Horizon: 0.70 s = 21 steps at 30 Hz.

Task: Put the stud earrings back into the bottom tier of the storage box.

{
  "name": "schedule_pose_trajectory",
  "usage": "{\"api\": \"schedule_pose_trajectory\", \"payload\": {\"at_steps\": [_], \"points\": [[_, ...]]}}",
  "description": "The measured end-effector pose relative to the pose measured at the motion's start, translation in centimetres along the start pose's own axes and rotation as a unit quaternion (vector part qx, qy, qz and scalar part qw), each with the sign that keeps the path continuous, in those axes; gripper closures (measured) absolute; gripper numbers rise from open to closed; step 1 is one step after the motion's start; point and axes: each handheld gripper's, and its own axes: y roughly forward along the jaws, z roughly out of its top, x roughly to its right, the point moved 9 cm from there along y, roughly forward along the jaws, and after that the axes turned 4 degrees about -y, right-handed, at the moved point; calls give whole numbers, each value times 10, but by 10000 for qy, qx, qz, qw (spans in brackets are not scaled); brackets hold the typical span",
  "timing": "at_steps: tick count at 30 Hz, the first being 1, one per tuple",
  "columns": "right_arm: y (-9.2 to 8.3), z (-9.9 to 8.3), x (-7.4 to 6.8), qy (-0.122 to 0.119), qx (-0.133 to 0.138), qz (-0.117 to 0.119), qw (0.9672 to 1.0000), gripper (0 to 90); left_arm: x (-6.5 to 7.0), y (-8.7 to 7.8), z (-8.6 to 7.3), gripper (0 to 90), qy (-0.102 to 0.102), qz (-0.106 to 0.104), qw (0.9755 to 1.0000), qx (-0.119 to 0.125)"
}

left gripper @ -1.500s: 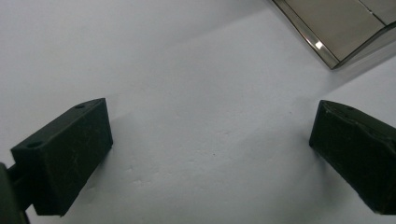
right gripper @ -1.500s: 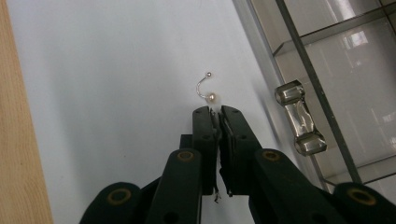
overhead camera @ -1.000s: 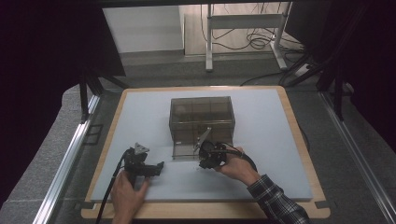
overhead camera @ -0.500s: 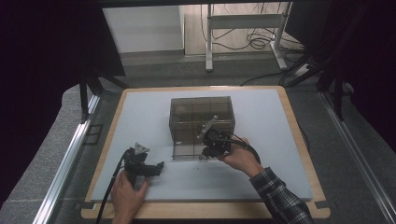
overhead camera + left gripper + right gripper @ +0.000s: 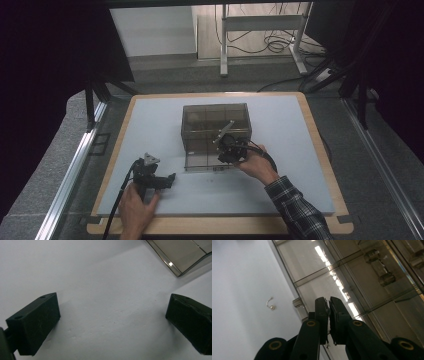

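Right gripper view: the right gripper [image 5: 329, 302] has its jaws together, empty, over the open flap of the smoky box [image 5: 215, 131]; a small metal piece [image 5: 270, 303] lies beside it, not yet picked. Left gripper [image 5: 112, 322] rests spread on the mat [image 5: 290, 150].

Ahead of your right gripper [image 5: 329, 305], the box [image 5: 216, 131] is smoky, see-through plastic, glossy enough to throw back strips of ceiling light. Its clasps, one just left of your closed jaws, look like bright polished metal, as does the small hook [image 5: 270, 303] farther left. Your jaws themselves are matt black plastic, faintly scuffed, with brass-coloured pins in the linkage. Under your left gripper [image 5: 113, 322], the mat [image 5: 100, 285] is smooth, pale and matt, lightly dimpled. Around it runs a light wooden board [image 5: 320, 150], satin-finished.
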Motion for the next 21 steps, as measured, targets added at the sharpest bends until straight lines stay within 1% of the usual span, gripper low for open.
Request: {"api": "schedule_pose_trajectory", "payload": {"at_steps": [2, 11, 17, 21], "points": [[3, -1, 2, -4, -16, -13, 10000, 830, 0, 0, 0, 0, -2, -1, 10000, 1], [16, -5, 3, -19, -93, 0, 10000, 830, 0, 0, 0, 0, -2, 0, 10000, 2], [19, -7, 4, 32, -119, 12, 9999, 825, 0, 0, 0, 0, -1, 0, 10000, 2], [21, -8, 4, 14, -142, -1, 9999, 805, 0, 0, 0, 0, -2, 0, 10000, 2]]}}
